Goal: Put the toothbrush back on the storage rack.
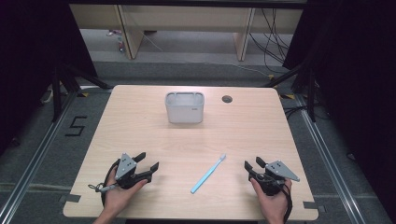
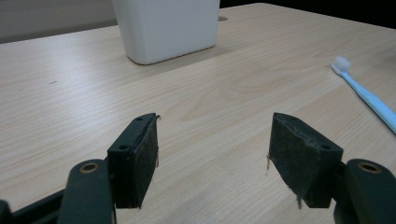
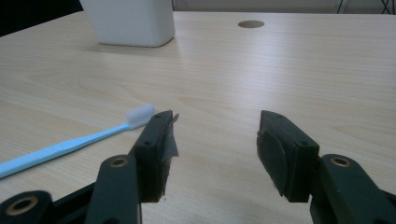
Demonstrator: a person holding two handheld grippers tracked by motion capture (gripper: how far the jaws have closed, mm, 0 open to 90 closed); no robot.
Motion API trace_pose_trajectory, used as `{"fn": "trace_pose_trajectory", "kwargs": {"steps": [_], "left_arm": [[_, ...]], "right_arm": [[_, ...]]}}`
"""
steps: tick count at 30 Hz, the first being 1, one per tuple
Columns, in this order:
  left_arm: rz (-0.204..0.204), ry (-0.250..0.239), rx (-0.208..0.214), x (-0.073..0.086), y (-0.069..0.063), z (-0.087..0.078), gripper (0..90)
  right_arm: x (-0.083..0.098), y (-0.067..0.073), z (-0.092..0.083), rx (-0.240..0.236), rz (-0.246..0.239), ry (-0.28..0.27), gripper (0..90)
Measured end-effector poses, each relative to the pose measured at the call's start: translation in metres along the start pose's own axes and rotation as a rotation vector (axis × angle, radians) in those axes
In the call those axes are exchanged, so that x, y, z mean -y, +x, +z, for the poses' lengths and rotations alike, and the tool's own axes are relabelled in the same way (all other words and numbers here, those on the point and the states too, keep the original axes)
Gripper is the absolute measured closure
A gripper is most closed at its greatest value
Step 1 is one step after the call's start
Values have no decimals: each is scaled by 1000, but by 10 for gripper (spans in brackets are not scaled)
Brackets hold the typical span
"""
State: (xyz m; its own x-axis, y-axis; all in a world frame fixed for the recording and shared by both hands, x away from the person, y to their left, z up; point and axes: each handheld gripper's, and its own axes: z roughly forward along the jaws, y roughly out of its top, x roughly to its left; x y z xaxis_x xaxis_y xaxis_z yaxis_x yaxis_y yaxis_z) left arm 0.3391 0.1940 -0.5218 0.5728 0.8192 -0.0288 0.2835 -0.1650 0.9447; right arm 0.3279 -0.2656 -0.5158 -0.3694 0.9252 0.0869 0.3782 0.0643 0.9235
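A light blue toothbrush (image 1: 208,174) with white bristles lies flat on the wooden table (image 1: 140,121), between my two grippers, head toward the far right. A white rectangular holder (image 1: 185,107) stands upright at the table's far middle. My left gripper (image 1: 147,161) rests near the front left, open, with bare wood between its jaws. My right gripper (image 1: 255,165) rests near the front right, open and empty. In the left gripper view the toothbrush (image 2: 369,95) lies off to the right and the holder (image 2: 168,28) stands ahead. In the right gripper view the toothbrush (image 3: 74,144) lies left of my jaws.
A round cable hole (image 1: 227,99) sits in the table right of the holder. Dark curtains and frame legs flank the table. Desks and cables stand on the floor beyond the far edge.
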Motion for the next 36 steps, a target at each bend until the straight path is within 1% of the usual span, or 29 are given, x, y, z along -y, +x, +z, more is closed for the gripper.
{"fn": "trace_pose_trajectory", "kwargs": {"steps": [4,5,6,8,9,11,12,13,14,15,17,18,19,20,21,22,23,24,25,26,27,28,29,30,31,33,34,35,36], "left_arm": [[-2,1,4,0,0,0,322],[-8,3,3,0,0,-1,322],[-9,3,4,0,0,-1,323],[-11,3,4,0,0,-1,325],[-18,8,8,0,0,-1,327],[-32,18,18,0,0,-1,329],[-41,19,25,-2,1,-2,328],[-45,22,21,-4,1,-3,330],[-50,17,22,-7,1,-4,336],[-55,16,20,-10,1,-6,341],[-64,20,26,-16,-2,-9,341],[-64,25,34,-19,-3,-10,342],[-66,39,41,-23,-5,-11,343],[-72,45,59,-25,-8,-10,343],[-68,64,63,-29,-10,-11,342],[-70,74,75,-31,-12,-11,341],[-74,80,96,-34,-14,-10,342],[-74,80,96,-34,-14,-10,343],[-82,116,121,-40,-19,-9,345],[-86,136,132,-43,-21,-9,348],[-79,156,144,-47,-24,-8,347],[-79,156,144,-47,-24,-8,347],[-63,188,170,-52,-29,-4,349],[-59,200,188,-53,-32,-2,351],[-49,210,195,-55,-35,0,353],[-35,233,216,-57,-40,3,356],[-34,231,228,-57,-42,5,359],[-32,241,233,-57,-43,5,360],[-28,237,229,-57,-45,6,360]], "right_arm": [[0,1,-1,-4,2,9,461],[-1,2,-2,-3,3,21,461],[-1,2,-2,-11,8,12,458],[-1,3,-2,-7,2,12,457],[-1,3,-2,-16,8,8,456],[-1,3,-1,-14,5,11,454],[-1,3,-1,-8,-4,9,453],[-1,2,-1,-6,-15,13,452],[-1,5,-1,-5,11,22,451],[-2,3,-2,9,-28,22,449],[-1,3,0,8,-37,15,448],[-1,4,-1,7,-36,30,448],[-1,5,1,-16,-16,32,448],[-1,5,1,-12,-21,31,448],[-2,4,1,1,-37,32,447],[-2,4,-1,13,-40,45,447],[-2,4,0,12,-44,41,446],[-2,4,0,12,-44,41,446],[-2,5,0,13,-40,46,445],[-2,5,0,14,-42,45,445],[-1,7,0,13,-16,58,445],[-1,6,2,9,-34,50,444],[-2,6,1,3,-31,56,443],[-1,8,1,1,-11,57,442],[-2,7,1,-1,-13,68,442],[-2,6,3,1,-28,72,453],[-2,7,2,-1,-2,89,466],[-2,5,4,-13,0,104,476],[-3,5,4,-13,2,128,484]]}}
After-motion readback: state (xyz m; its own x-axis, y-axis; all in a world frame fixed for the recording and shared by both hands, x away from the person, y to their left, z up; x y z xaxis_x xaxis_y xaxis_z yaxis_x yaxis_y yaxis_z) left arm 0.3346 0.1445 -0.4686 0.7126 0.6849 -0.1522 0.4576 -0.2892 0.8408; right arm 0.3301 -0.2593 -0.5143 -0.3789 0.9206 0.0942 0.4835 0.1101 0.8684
